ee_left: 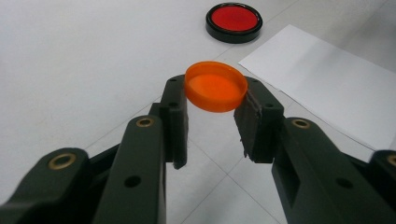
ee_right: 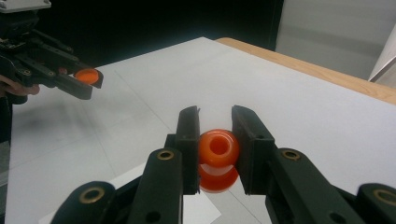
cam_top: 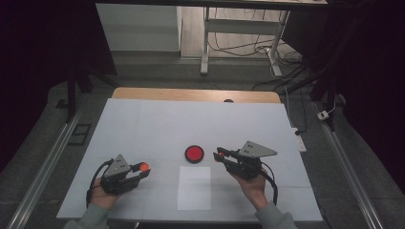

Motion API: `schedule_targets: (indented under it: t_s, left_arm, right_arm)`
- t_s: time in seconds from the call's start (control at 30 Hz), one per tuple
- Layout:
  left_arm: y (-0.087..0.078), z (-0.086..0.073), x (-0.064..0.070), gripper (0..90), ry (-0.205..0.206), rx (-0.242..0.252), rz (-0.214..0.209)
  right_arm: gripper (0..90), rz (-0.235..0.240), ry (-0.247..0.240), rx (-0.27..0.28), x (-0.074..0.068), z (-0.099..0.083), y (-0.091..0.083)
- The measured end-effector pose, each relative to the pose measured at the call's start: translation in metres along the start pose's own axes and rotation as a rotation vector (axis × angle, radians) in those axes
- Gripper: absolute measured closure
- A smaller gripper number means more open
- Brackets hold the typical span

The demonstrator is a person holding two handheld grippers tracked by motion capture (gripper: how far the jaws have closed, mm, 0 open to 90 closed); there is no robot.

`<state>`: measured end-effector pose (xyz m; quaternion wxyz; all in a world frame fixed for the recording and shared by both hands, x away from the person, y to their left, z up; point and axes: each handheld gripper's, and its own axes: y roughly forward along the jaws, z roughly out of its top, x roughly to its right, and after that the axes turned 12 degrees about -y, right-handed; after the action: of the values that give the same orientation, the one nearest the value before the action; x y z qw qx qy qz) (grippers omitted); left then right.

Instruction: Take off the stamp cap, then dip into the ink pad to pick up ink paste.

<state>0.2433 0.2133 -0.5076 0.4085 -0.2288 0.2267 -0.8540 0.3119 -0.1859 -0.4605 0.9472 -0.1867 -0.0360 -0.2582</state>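
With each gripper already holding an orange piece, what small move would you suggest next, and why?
Probably bring the two grippers together over the table, cap towards opening. The left gripper holds an orange cap by its rim, and the right gripper grips an orange bottle-like piece at its neck, open mouth showing. They are apart in the high view, so closing that gap seems the next step.
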Motion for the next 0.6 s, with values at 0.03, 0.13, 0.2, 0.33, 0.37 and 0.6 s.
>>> schedule_targets:
  t_s: [0.03,0.13,0.2,0.33,0.37,0.6]
  left_arm:
    - [0.0001,-0.0001,-0.0003,64.9,0.000,-0.001,0.000]
    - [0.0008,-0.0002,-0.0012,64.9,-0.003,-0.002,0.001]
    - [0.0014,-0.0004,-0.0016,64.9,-0.005,-0.003,0.001]
    - [0.0015,-0.0004,-0.0019,64.9,-0.006,-0.004,0.001]
    - [0.0015,-0.0004,-0.0019,64.9,-0.007,-0.004,0.002]
    - [0.0008,-0.0004,-0.0013,64.9,-0.007,-0.001,0.004]
  right_arm:
    - [72.2,0.000,0.000,0.000,0.0000,-0.0001,0.0000]
    - [72.2,-0.001,0.000,-0.001,0.0000,-0.0002,0.0001]
    - [72.2,-0.001,-0.001,0.000,0.0000,-0.0001,0.0001]
    - [72.2,-0.002,0.000,0.002,0.0001,0.0003,-0.0007]
    - [72.2,-0.002,0.000,0.003,0.0002,0.0003,-0.0009]
    - [72.2,0.000,0.000,0.007,-0.0004,0.0010,-0.0003]
